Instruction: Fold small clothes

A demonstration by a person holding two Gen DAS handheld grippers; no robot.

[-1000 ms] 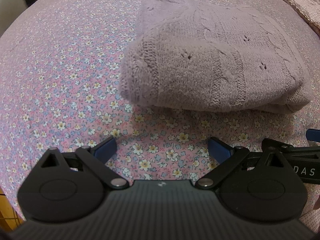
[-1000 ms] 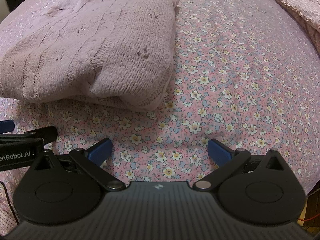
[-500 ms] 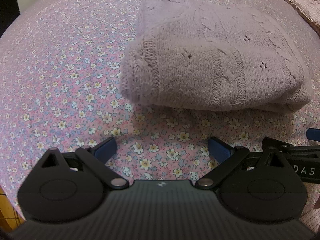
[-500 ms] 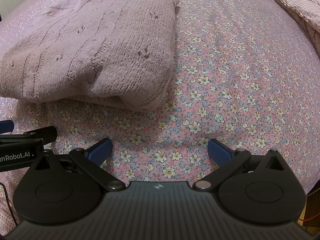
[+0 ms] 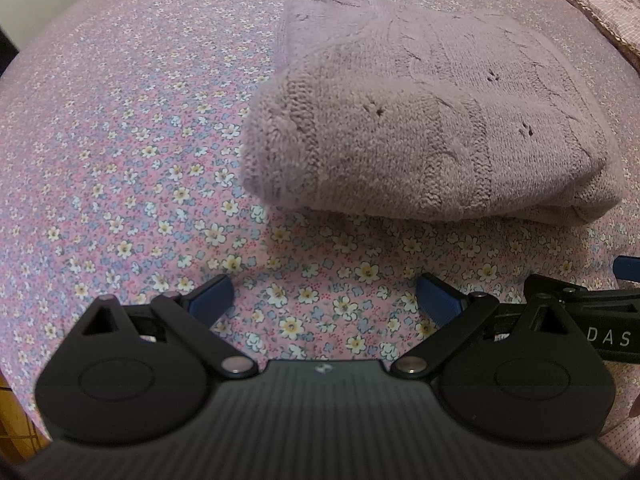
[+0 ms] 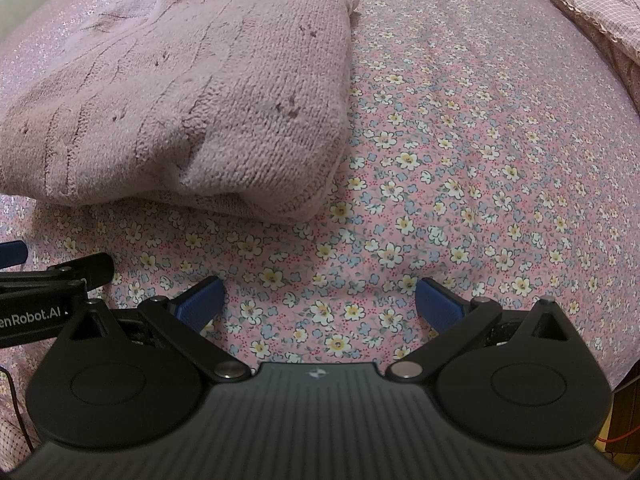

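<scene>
The mauve knitted sweater (image 5: 424, 128) lies on the bed, on the flowered sheet (image 5: 132, 152), already doubled into a thick, compact bundle: a rounded fold faces the cameras, and a thinner lower layer with a stitched edge peeks out beneath it at the near right corner in the right wrist view (image 6: 188, 100). No sleeve or hem trails loose from what the pictures show, so the folding looks essentially finished; at most a little squaring or pressing flat of the puffy top layer may be left, and whether other garments wait elsewhere cannot be seen. The left tongs (image 5: 324, 300) hover over bare sheet just short of the bundle's near edge, spread wide and holding nothing. The right tongs (image 6: 320, 298) sit alongside, equally wide and empty, with the sweater off to their left. A checked pink cover (image 6: 592, 4) borders the far right of the bed.
</scene>
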